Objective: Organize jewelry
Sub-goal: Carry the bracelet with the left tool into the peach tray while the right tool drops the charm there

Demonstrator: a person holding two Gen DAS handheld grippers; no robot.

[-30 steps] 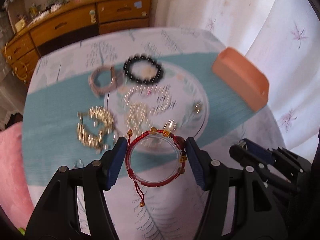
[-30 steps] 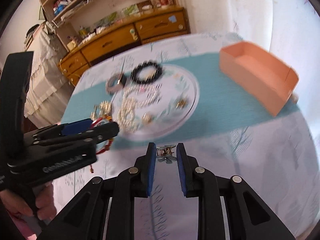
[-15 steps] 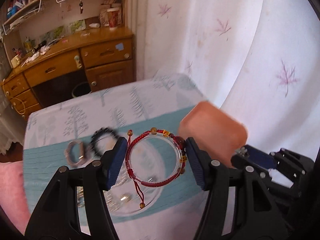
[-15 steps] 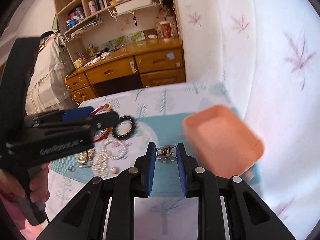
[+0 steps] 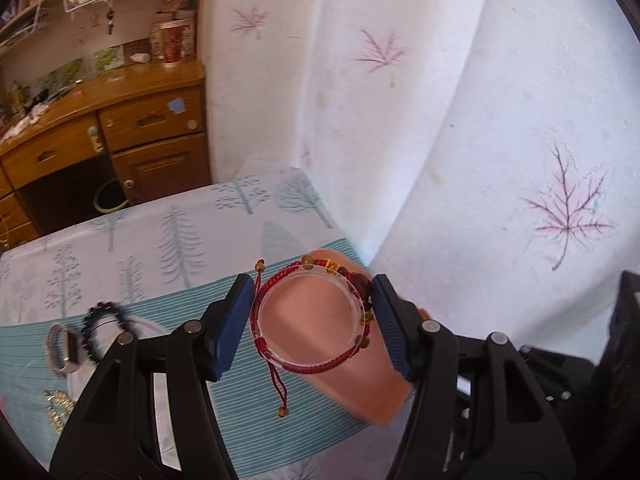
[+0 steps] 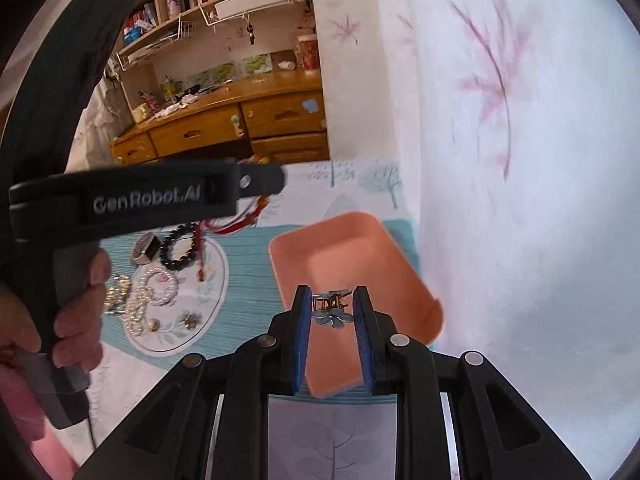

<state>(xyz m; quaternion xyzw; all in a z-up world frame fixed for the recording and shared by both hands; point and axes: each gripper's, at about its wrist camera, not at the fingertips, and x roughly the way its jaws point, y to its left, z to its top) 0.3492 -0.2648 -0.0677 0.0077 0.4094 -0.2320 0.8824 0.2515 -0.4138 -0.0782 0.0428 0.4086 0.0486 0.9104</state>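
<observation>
My left gripper (image 5: 312,320) is shut on a red braided bracelet (image 5: 280,362) with amber beads, stretched round a clear ring; it hangs over the orange tray (image 5: 360,388). My right gripper (image 6: 333,312) is shut on a small blue flower hair clip (image 6: 332,312), held above the same orange tray (image 6: 340,252). In the right wrist view the left gripper's body (image 6: 160,196) crosses the left side, with the red bracelet (image 6: 256,208) at its tip.
A round white plate (image 6: 208,312) on the teal runner holds a pearl necklace (image 6: 150,296) and small gold pieces. A black bead bracelet (image 6: 176,248) and a watch (image 6: 144,250) lie beside it. A white curtain hangs right; a wooden desk stands behind.
Both grippers have risen and swung right, from over the plate to over the orange tray, each carrying its item. The plate has slid to the lower left of both views.
</observation>
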